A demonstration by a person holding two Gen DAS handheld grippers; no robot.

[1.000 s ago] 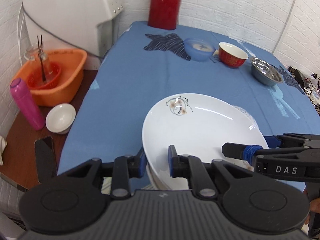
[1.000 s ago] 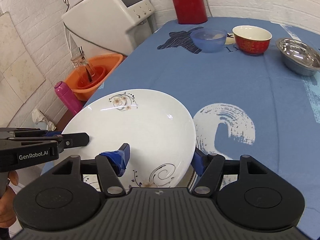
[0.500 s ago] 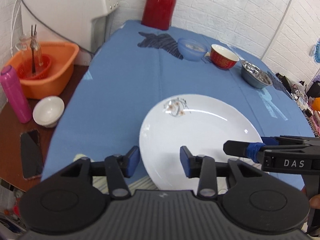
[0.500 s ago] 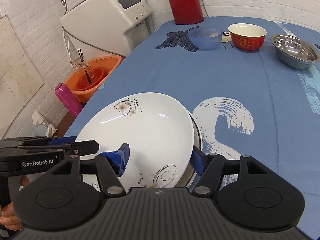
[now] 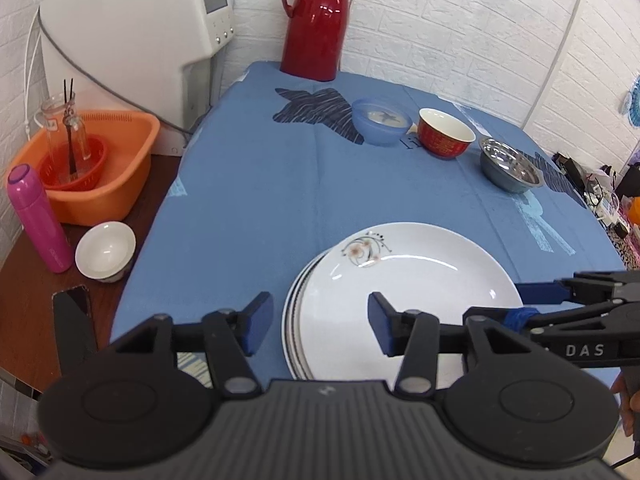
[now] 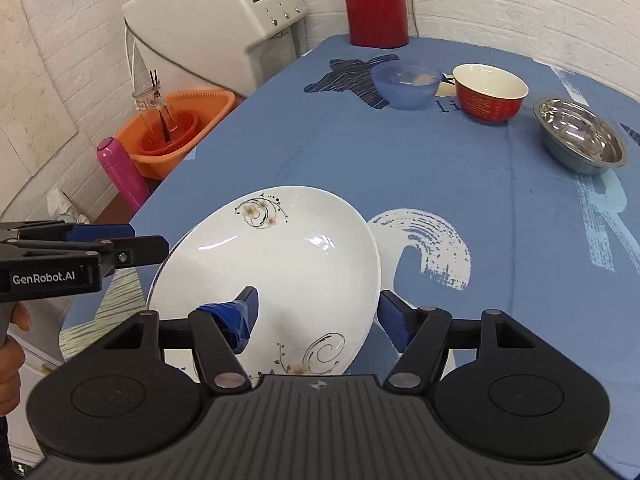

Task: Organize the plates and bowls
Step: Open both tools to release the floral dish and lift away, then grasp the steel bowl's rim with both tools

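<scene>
A stack of white flowered plates [image 5: 404, 300] lies on the blue tablecloth near the front edge, the top plate [image 6: 272, 272] resting slightly off-centre on the others. My left gripper [image 5: 320, 326] is open just in front of the stack's left rim and holds nothing. My right gripper [image 6: 320, 316] is open too, one finger over the top plate and the other beside its right rim. Each gripper shows in the other's view, the right gripper [image 5: 520, 304] at the stack's right and the left gripper [image 6: 150, 239] at its left. A blue bowl [image 5: 382, 120], a red bowl [image 5: 444, 132] and a steel bowl [image 5: 510, 164] stand in a row at the far side.
A red thermos [image 5: 316, 20] stands at the table's far edge beside a white appliance [image 5: 132, 36]. On the low brown side table to the left are an orange basin [image 5: 100, 172] with a glass jar, a pink bottle [image 5: 38, 216], a small white bowl [image 5: 105, 250] and a phone [image 5: 74, 320].
My left gripper has opened, let go of the top plate's rim and drawn back. The plate has settled onto the stack. The right gripper stays open.
</scene>
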